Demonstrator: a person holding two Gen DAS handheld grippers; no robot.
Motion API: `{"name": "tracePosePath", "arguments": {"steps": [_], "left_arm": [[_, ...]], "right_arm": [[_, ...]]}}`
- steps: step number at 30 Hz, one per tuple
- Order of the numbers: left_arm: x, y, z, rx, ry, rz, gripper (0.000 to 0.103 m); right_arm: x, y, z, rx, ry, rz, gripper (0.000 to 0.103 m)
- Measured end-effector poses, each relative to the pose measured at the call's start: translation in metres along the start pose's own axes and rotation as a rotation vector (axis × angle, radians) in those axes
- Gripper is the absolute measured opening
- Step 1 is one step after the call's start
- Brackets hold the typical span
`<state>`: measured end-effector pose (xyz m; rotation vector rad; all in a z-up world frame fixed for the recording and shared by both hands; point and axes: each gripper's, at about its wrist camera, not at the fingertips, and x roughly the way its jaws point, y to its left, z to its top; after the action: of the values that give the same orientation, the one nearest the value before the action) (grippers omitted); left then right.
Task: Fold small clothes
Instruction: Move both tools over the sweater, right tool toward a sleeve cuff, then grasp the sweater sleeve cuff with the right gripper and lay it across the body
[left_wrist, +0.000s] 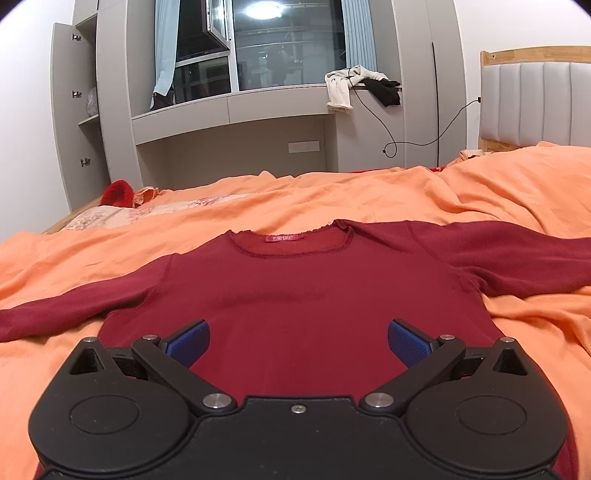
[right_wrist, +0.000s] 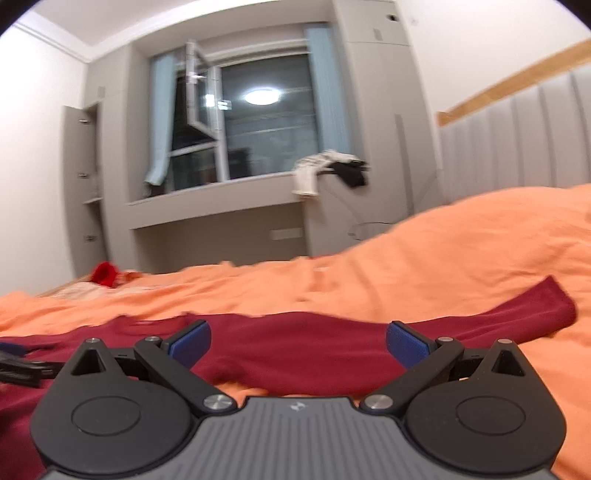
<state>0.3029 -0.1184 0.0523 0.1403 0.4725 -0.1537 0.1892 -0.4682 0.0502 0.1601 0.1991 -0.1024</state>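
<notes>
The dark red long-sleeved knit top (left_wrist: 295, 295) lies flat, front up, on the orange bedspread (left_wrist: 498, 192), collar toward the window, sleeves spread sideways. Over its lower body, the left gripper (left_wrist: 298, 341) hovers with jaws released and empty. The right gripper (right_wrist: 298, 341), jaws likewise spread, sits beside the right sleeve (right_wrist: 480, 325), whose long axis crosses its opening, so it seems nearer for the first fold.
</notes>
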Motion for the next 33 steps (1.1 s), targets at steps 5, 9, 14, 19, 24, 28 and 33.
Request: {"name": "tracePosePath", "arguments": {"steps": [5, 9, 14, 19, 24, 28, 33], "left_arm": [[0.023, 0.005, -0.017, -0.012, -0.007, 0.094, 0.102], [0.024, 0.013, -0.026, -0.034, 0.026, 0.081, 0.102], [0.027, 0.018, -0.032, -0.039, 0.039, 0.066, 0.102], [0.033, 0.036, -0.036, -0.121, 0.085, 0.028, 0.102], [0.036, 0.044, -0.039, -0.167, 0.101, 0.011, 0.102], [0.035, 0.044, -0.037, -0.157, 0.104, 0.005, 0.102], [0.031, 0.049, -0.032, -0.165, 0.092, -0.005, 0.102]], "right_arm": [[0.03, -0.049, -0.014, 0.014, 0.034, -0.282, 0.103], [0.029, -0.081, -0.021, 0.092, 0.02, -0.408, 0.103], [0.039, -0.106, -0.023, 0.135, 0.038, -0.42, 0.103], [0.061, -0.14, -0.021, 0.307, 0.024, -0.42, 0.103], [0.07, -0.164, -0.019, 0.456, -0.064, -0.443, 0.096], [0.078, -0.171, -0.02, 0.46, -0.076, -0.52, 0.072], [0.08, -0.182, -0.021, 0.523, -0.069, -0.563, 0.02]]}}
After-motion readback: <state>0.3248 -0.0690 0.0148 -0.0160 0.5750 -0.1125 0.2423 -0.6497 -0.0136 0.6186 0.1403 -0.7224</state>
